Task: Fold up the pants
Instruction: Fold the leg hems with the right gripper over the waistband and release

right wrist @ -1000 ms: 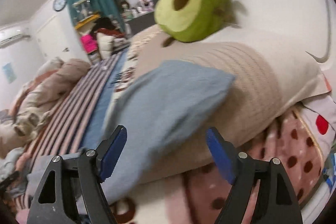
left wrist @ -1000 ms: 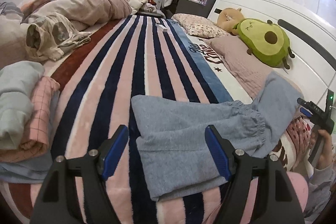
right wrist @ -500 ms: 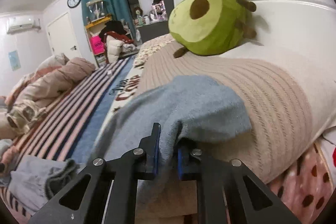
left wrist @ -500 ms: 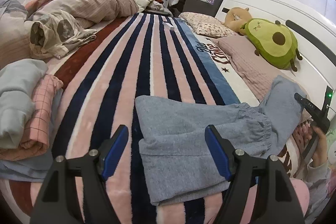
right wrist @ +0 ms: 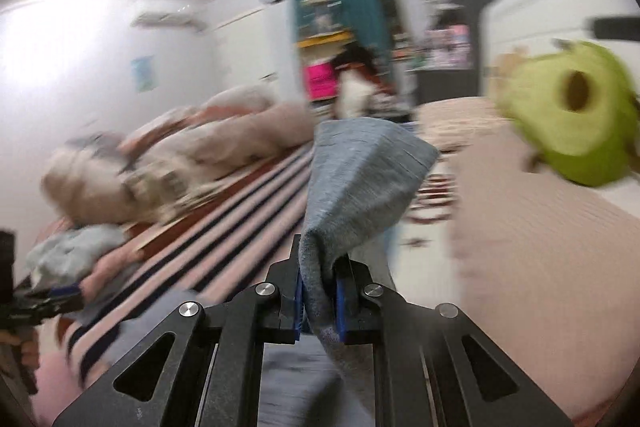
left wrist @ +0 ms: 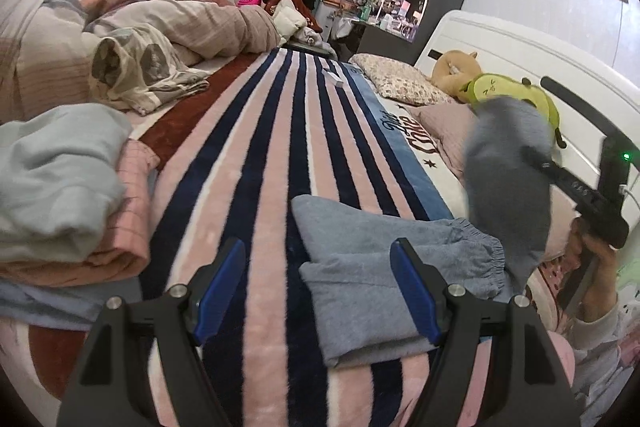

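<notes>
Grey-blue pants (left wrist: 376, 267) lie partly folded on the striped blanket (left wrist: 276, 155), waistband to the right. My left gripper (left wrist: 316, 287) is open and empty, hovering just above the near edge of the pants. My right gripper (right wrist: 318, 301) is shut on the end of a pant leg (right wrist: 356, 179), which stands up from its jaws. In the left wrist view that leg (left wrist: 508, 179) is lifted off the pillow, held by the right gripper (left wrist: 540, 163) at the right.
A stack of folded clothes (left wrist: 60, 195) sits at the left. A rumpled duvet (left wrist: 160, 27) lies at the far left. Pillows (left wrist: 404, 83) and an avocado plush (right wrist: 572, 123) lie along the white headboard (left wrist: 520, 47) on the right.
My right gripper shut on the pant leg end and lifted it off the pillow, swinging left toward the blanket. My left gripper stayed open and dropped lower.
</notes>
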`<state>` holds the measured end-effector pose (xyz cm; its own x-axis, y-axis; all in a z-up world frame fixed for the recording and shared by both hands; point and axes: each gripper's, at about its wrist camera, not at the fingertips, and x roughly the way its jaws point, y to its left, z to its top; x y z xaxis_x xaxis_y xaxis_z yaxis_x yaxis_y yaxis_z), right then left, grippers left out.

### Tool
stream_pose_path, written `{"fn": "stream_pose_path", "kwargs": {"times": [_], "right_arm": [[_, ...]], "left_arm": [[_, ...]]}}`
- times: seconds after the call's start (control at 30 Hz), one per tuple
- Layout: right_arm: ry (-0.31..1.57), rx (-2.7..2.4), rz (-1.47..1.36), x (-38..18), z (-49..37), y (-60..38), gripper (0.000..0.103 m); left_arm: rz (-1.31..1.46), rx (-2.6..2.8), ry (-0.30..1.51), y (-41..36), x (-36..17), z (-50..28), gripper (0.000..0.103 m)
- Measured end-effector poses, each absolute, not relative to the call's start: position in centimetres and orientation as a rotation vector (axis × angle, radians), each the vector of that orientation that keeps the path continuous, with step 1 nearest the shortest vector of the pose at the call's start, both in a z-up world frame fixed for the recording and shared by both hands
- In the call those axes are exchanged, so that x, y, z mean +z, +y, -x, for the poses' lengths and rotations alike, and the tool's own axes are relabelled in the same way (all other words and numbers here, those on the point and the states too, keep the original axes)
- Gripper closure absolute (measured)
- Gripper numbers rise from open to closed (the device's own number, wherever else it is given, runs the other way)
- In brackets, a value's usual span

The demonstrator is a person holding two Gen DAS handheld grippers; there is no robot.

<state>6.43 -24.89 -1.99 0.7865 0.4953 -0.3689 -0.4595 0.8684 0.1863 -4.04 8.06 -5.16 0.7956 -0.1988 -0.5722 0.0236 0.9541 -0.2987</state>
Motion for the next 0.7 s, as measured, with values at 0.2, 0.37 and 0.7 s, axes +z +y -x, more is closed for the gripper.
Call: {"fn": "stream_pose_path", "kwargs": {"times": [0.2,0.37,0.7], "right_arm": [[0.739,0.892,0.128,-7.0,-6.4,-12.5,0.093],[0.905,1.001,0.176,-10.4,-5.9,-10.1,0.069],[0.776,0.844,0.005,-6.8,-4.4,-19.2,0.048]], "left_arm": [[0.315,-0.138,0.641,9.5,-5.9,5.3,0.032],[0.295,-0.180,0.663,9.1,-6.3,5.2,0.032],[0.330,-0.326,0.723,4.5,-6.7,0.5,0.031]]}}
